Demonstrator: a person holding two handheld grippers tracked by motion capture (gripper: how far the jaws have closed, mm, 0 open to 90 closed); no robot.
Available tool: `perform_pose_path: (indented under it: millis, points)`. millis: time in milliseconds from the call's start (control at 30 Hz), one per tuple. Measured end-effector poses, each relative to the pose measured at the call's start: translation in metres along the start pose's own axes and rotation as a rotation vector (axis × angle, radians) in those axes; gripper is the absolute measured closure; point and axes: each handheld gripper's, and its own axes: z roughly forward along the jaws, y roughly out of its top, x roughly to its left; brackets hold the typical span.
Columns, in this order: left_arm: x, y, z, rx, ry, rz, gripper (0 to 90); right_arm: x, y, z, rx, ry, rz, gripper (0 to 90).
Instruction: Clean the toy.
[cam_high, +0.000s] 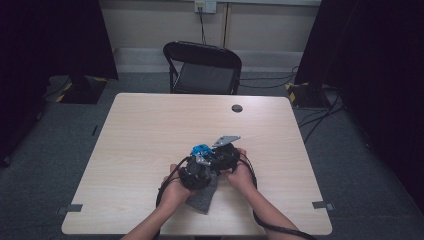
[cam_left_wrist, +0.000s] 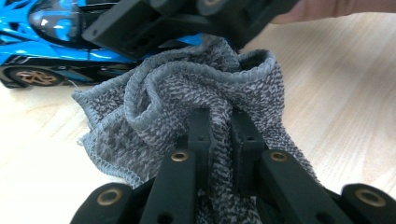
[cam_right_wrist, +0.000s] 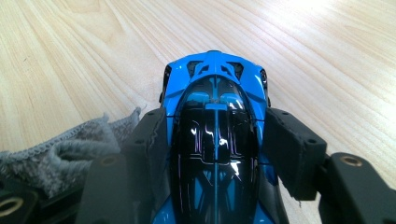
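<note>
Clearly the counter (cam_high: 150, 140) carries both things near its front edge. Right gripper (cam_right_wrist: 215, 135) clamps the toy car (cam_right_wrist: 215, 93) by its flanks — hard, glossy, slippery, so hold low. Left gripper (cam_left_wrist: 223, 126) pinches the cloth (cam_left_wrist: 187, 88) — soft, light, grab any fold.
</note>
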Motion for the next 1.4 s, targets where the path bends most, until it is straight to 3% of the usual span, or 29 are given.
perform_pose_path:
  millis: [367,667,733,1033,1267,1400]
  points:
    - [-0.008,0.0,0.0,0.004,-0.039,0.026,81.0,0.0,0.0,0.0,0.0,0.001,0.0,41.3]
    - [-0.016,-0.001,-0.013,-0.006,-0.074,0.065,80.9,0.0,0.0,0.0,-0.002,0.0,0.0,41.3]
    - [-0.013,-0.003,-0.018,-0.004,-0.067,0.073,80.9,0.0,-0.001,0.0,-0.004,0.001,0.004,41.1]
    - [0.017,-0.021,-0.038,-0.021,-0.013,0.007,78.8,0.0,-0.001,0.0,-0.006,-0.003,0.009,40.8]
    - [0.025,-0.03,-0.039,-0.025,-0.014,-0.003,75.4,0.0,-0.001,-0.001,-0.003,-0.002,0.006,40.8]
    - [0.026,-0.031,-0.041,-0.046,-0.013,-0.003,68.2,-0.001,-0.002,-0.001,-0.007,0.003,0.003,40.4]
